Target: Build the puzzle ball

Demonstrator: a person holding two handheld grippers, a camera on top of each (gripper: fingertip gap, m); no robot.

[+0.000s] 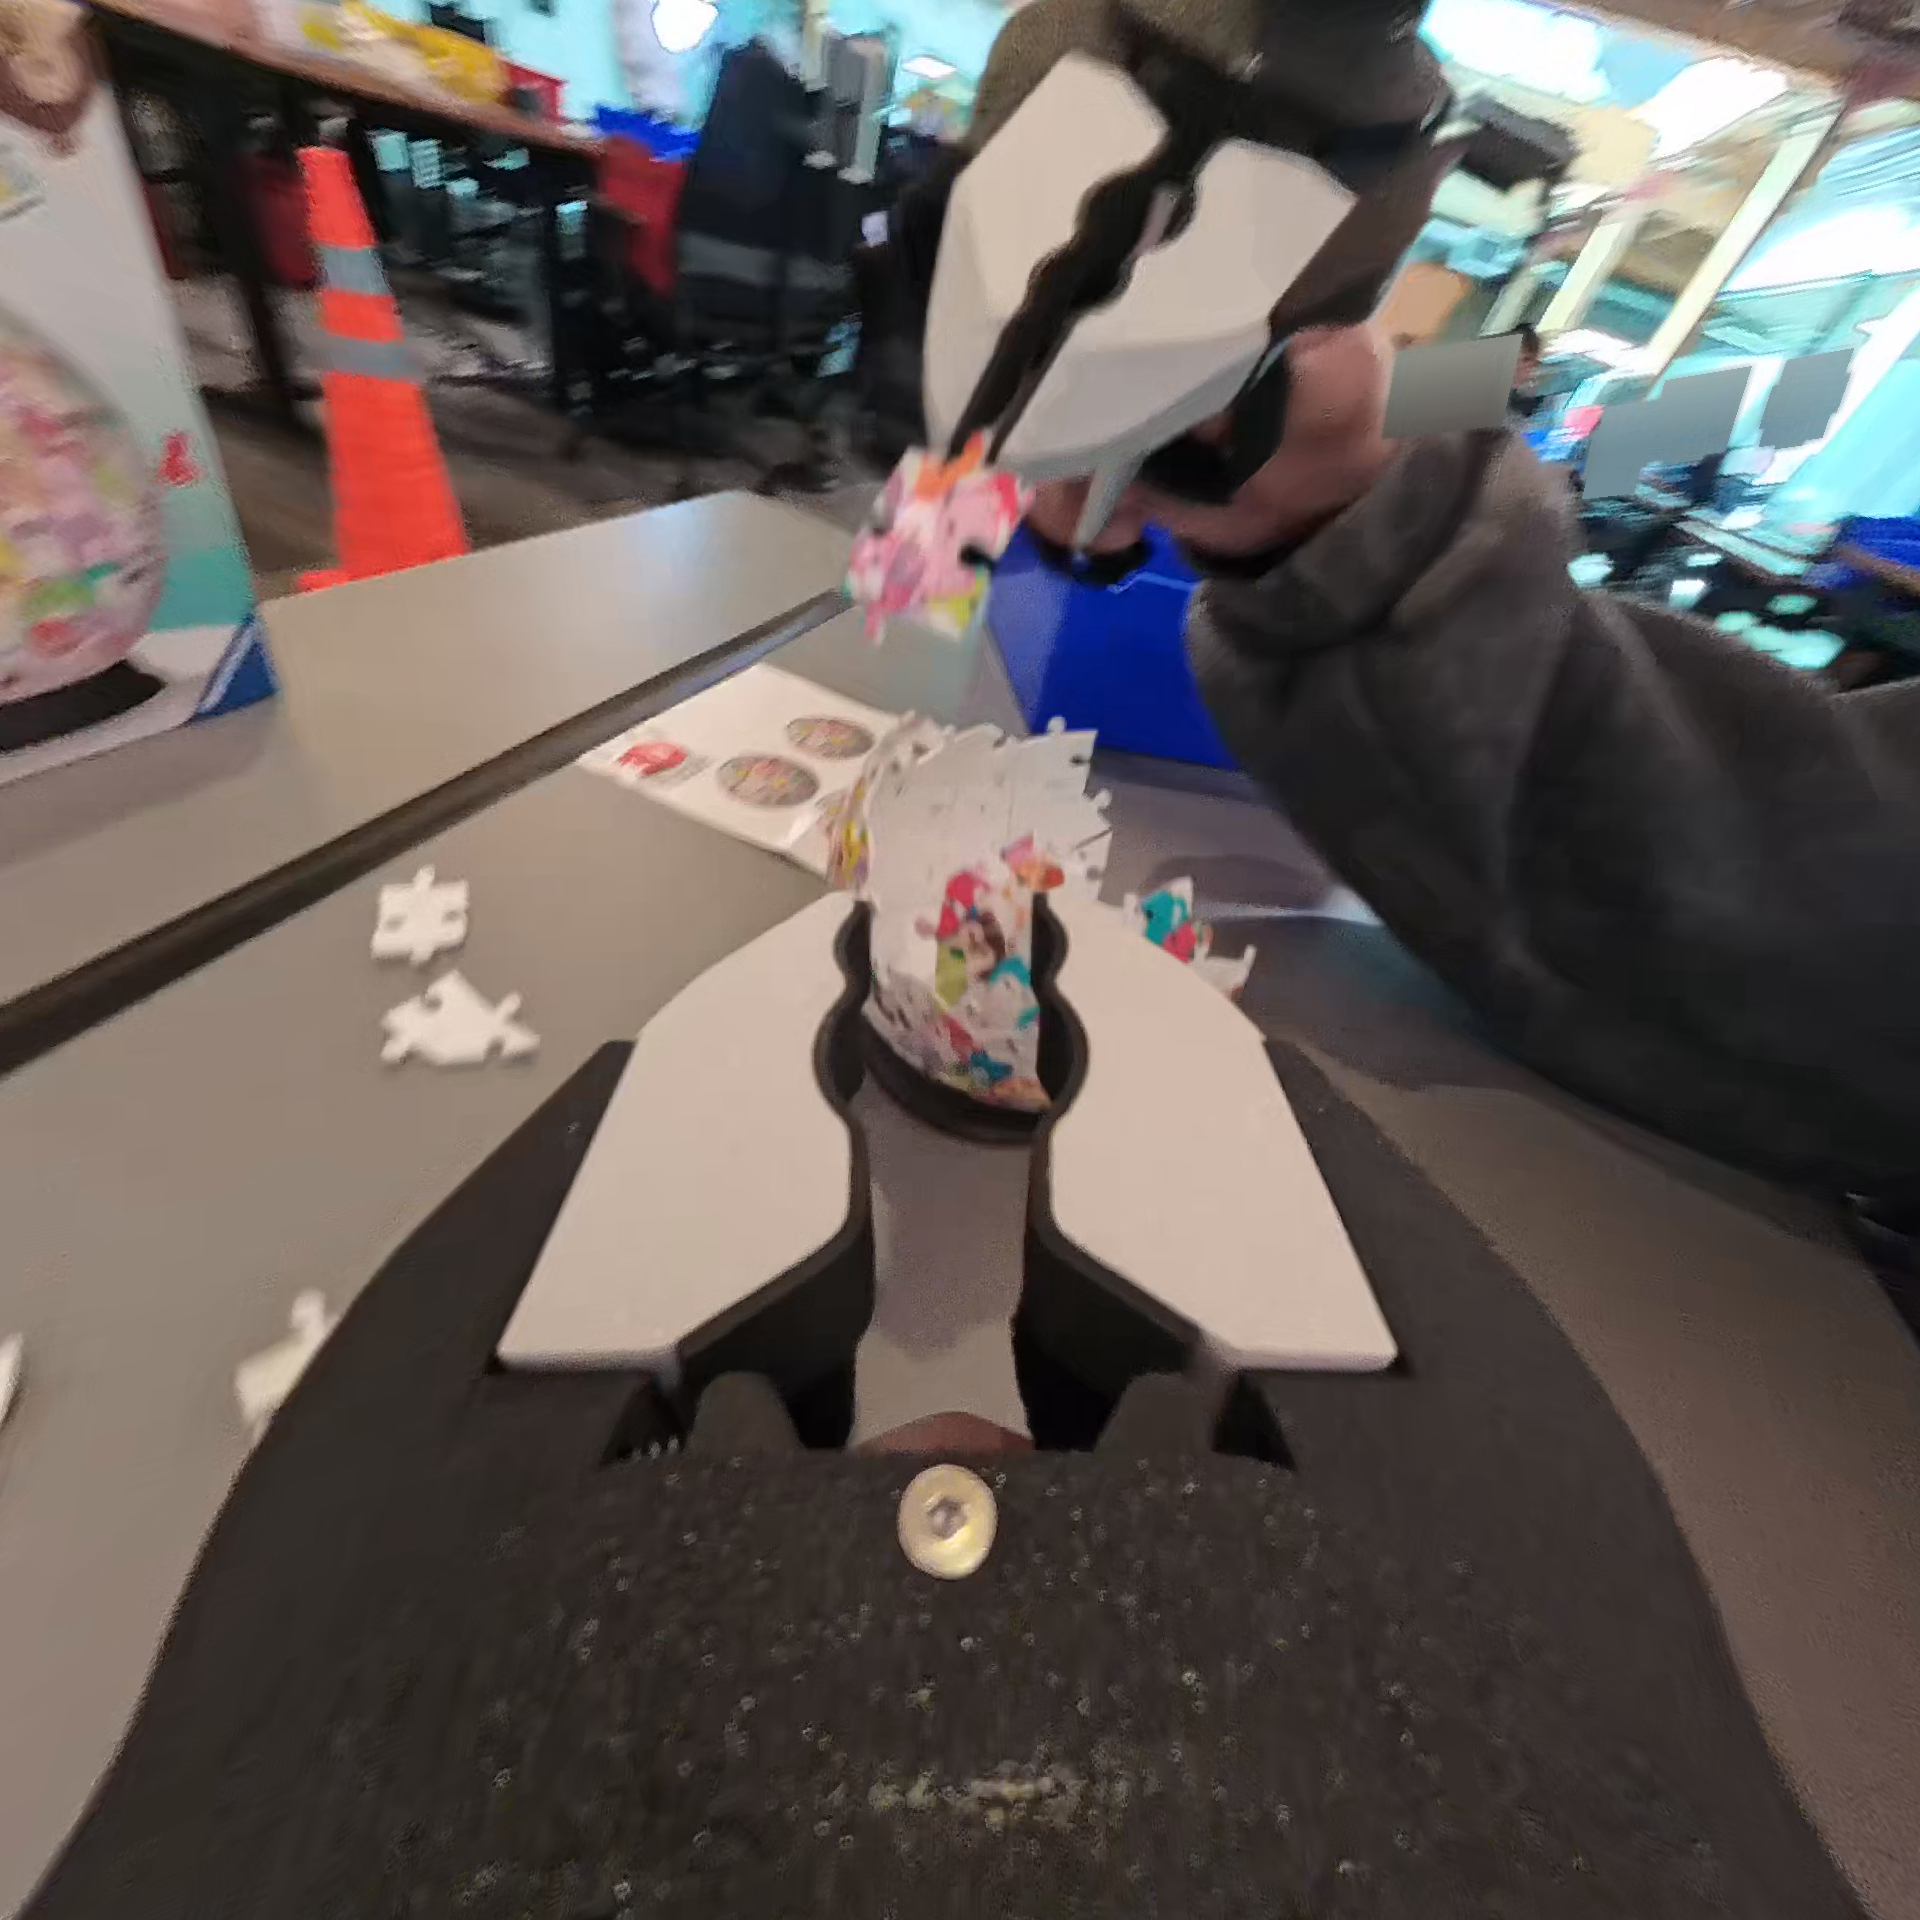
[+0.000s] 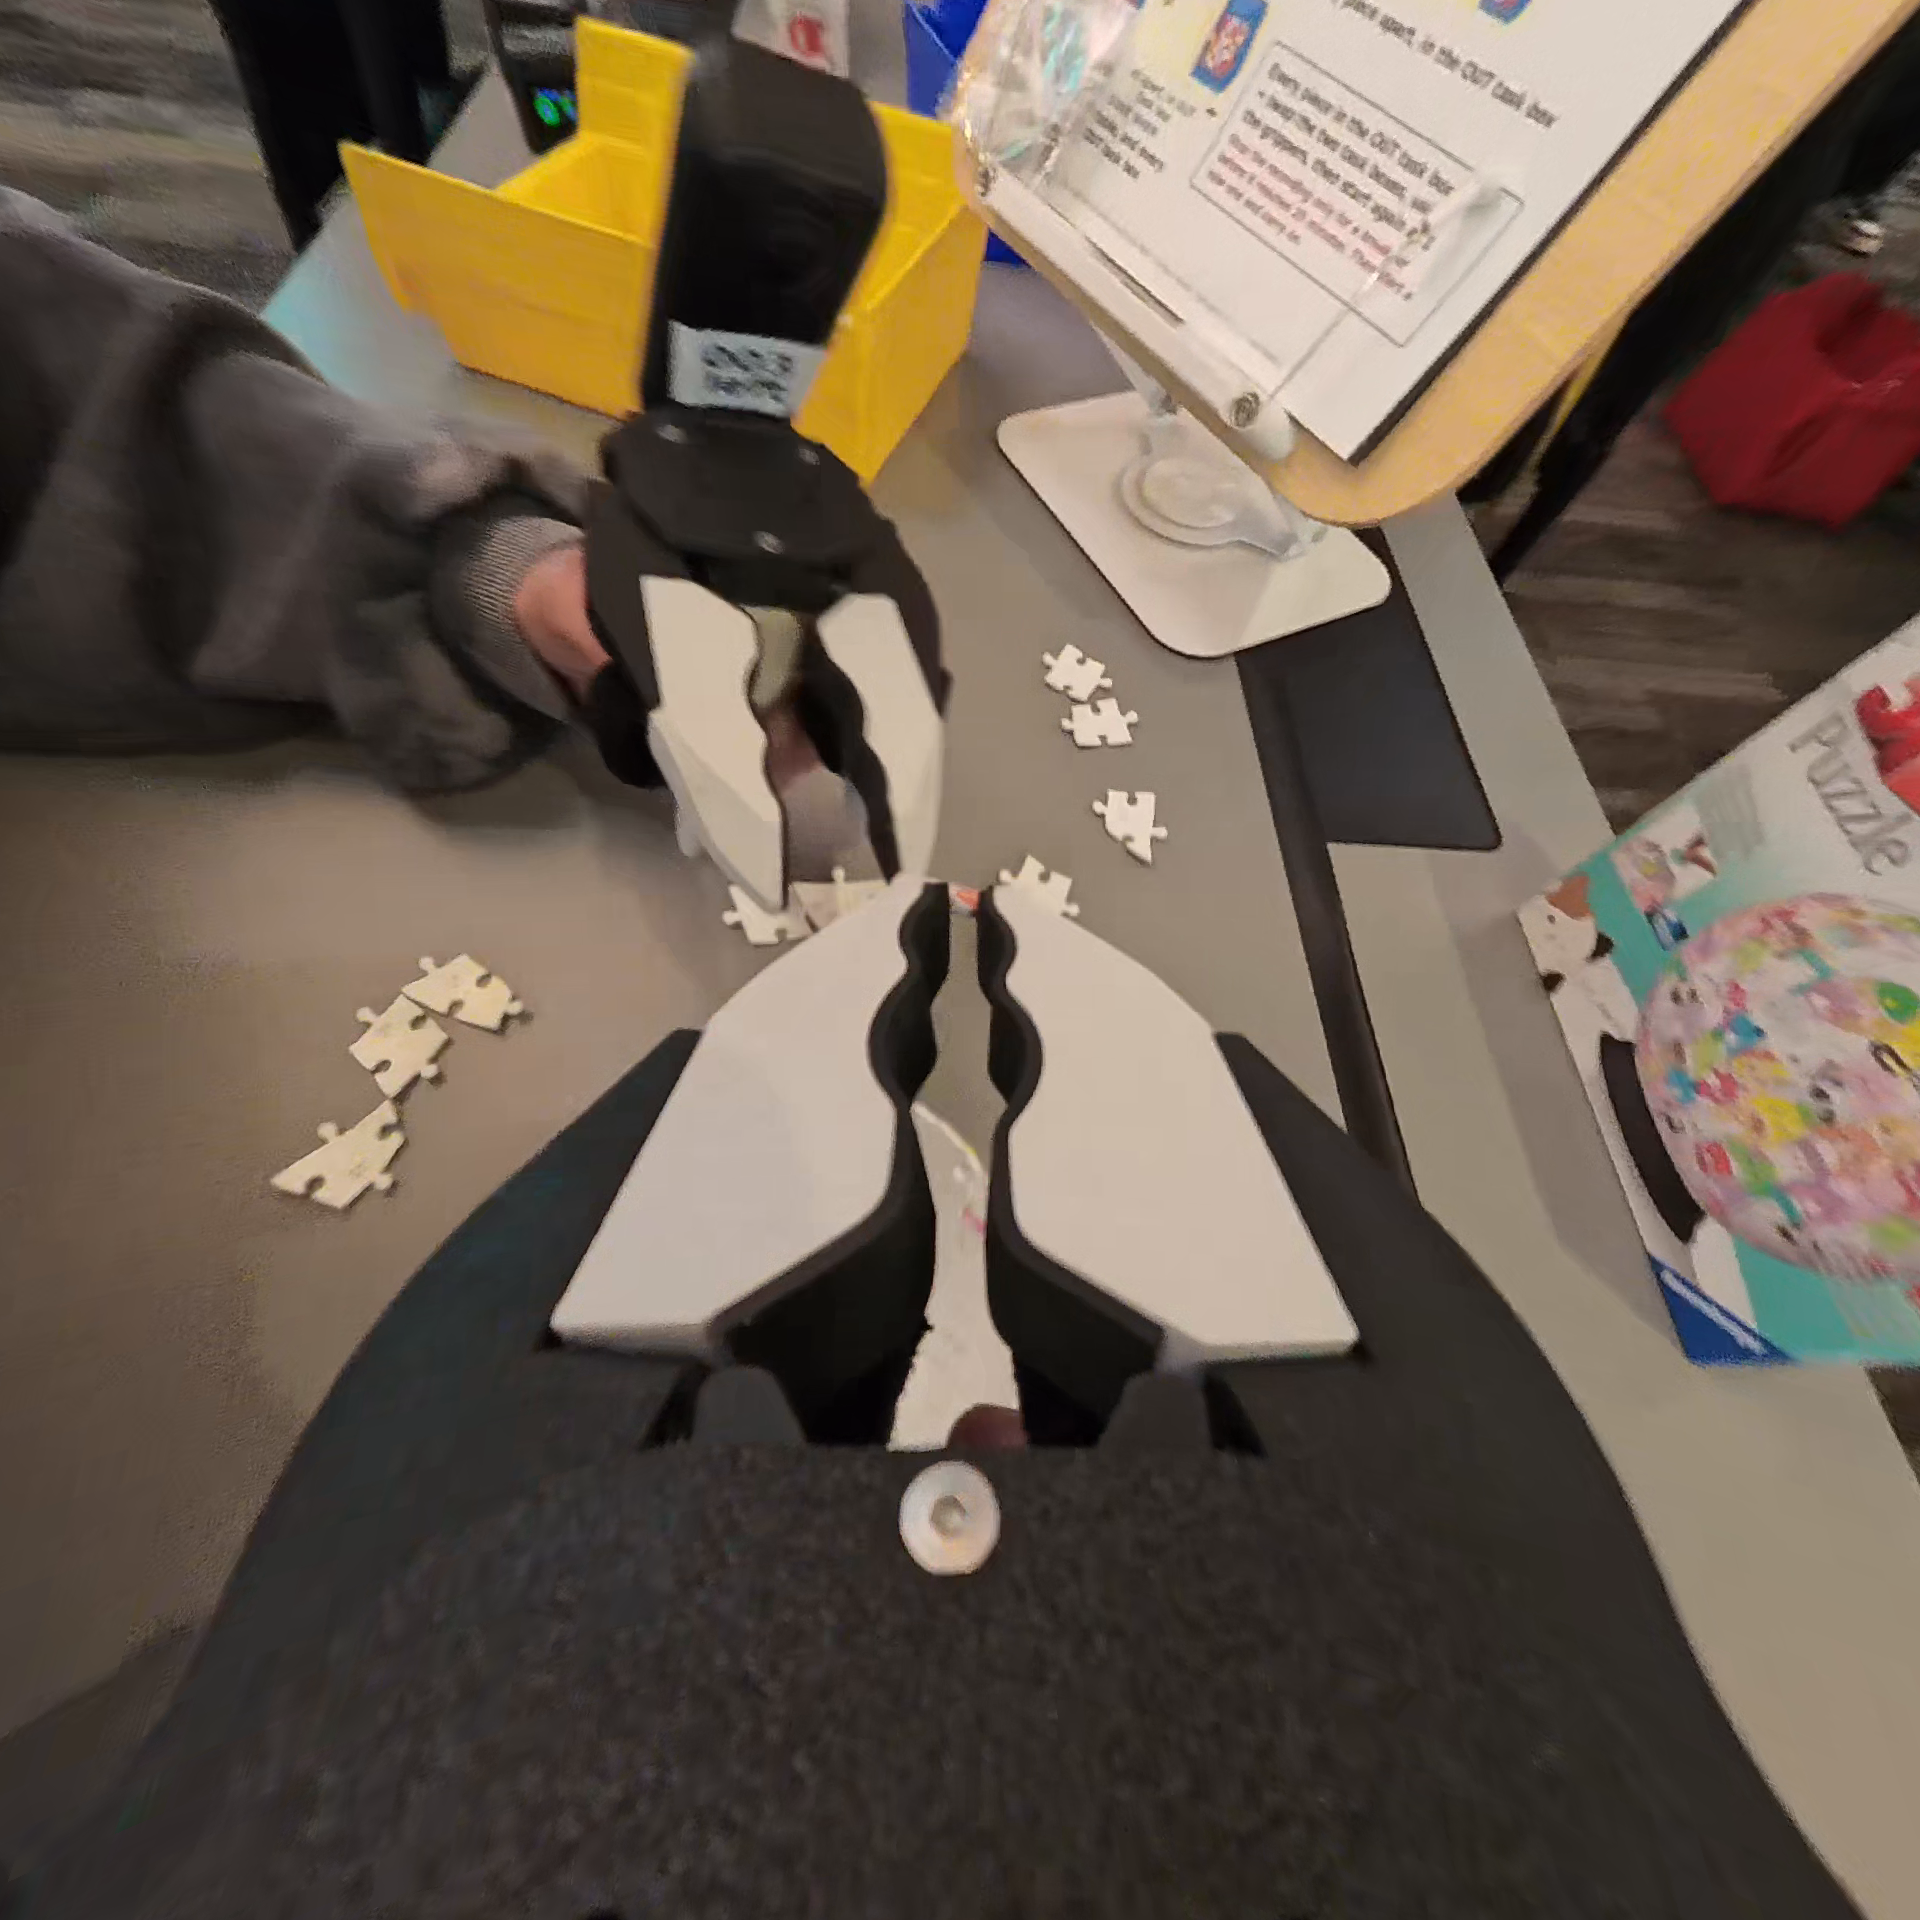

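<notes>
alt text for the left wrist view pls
The left gripper grips a curved, partly built puzzle ball section on a grey table, while the right gripper holds a pink puzzle piece above it. Loose white pieces lie left.

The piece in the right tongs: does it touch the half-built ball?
Apart. The left wrist view shows table between the piece in the right tongs and the ball.

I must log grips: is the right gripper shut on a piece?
Shut: right gripper pinches a pink piece at its fingertips, above the table.
</notes>
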